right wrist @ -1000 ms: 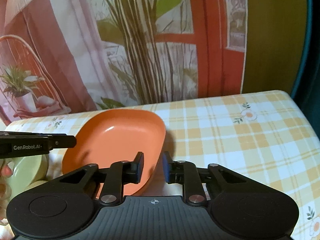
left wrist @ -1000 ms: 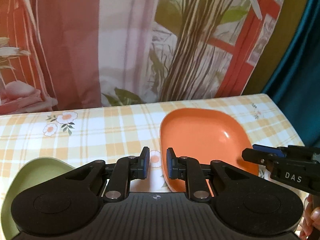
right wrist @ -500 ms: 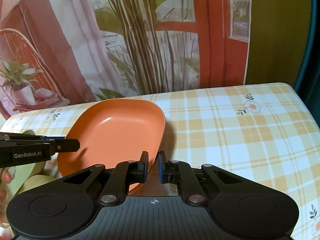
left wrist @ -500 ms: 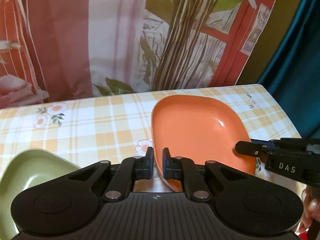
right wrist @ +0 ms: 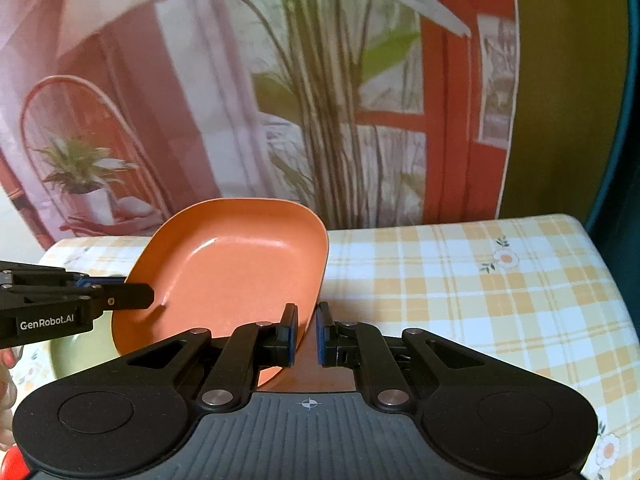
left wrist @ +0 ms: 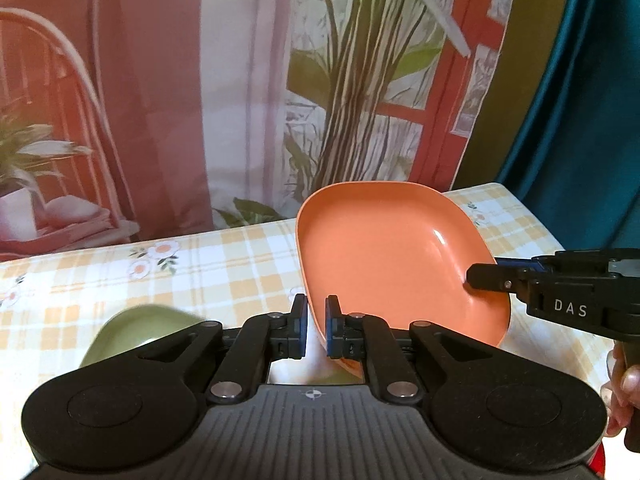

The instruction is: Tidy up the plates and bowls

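— Both tongs first: our left gripper (left wrist: 316, 332) is pinched on the near-left rim of the orange plate (left wrist: 384, 260), and our right gripper (right wrist: 306, 334) is pinched on the opposite rim, at about 3 o'clock of the dish.

— So the plate hangs between us?

— Yes. We hold it tilted above the checked tablecloth (right wrist: 460, 292), far edge up against the printed curtain (left wrist: 240, 92). In the left wrist view the right gripper enters at 3 o'clock; in the right wrist view the left gripper enters at 9 o'clock.

— And the green bowl (left wrist: 132, 332)?

— At 8 o'clock, on the cloth beside the left gripper, partly hidden behind it.
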The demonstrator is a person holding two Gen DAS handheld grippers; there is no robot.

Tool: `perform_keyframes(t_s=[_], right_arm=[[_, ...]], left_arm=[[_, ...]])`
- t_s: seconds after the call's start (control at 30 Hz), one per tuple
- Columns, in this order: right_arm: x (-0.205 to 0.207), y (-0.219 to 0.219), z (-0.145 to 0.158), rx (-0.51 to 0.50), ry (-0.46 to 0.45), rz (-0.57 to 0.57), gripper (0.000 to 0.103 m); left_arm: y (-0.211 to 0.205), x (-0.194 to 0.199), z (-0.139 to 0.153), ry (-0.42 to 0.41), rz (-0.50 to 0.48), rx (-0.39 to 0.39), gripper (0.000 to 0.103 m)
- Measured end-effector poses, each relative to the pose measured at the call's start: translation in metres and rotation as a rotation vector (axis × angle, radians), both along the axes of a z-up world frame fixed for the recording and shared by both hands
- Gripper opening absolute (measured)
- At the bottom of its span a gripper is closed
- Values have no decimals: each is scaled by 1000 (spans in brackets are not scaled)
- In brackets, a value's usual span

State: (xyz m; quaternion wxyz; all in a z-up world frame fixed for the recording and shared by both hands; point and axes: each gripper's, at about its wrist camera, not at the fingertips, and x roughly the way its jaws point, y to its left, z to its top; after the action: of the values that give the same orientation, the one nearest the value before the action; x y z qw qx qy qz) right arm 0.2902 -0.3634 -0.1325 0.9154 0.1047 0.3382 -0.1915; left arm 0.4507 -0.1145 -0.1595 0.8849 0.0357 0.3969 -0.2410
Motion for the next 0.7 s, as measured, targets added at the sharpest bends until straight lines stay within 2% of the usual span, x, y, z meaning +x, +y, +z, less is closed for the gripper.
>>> perform_keyframes(t_s=[0.23,0.7], right_arm=[[-15,30,0,1,13,50,9],[-37,64,-21,5,67,87,9]], left_arm=[[27,-34,11,7,7,-5,11],[51,-76,-6,58,16,0,12]])
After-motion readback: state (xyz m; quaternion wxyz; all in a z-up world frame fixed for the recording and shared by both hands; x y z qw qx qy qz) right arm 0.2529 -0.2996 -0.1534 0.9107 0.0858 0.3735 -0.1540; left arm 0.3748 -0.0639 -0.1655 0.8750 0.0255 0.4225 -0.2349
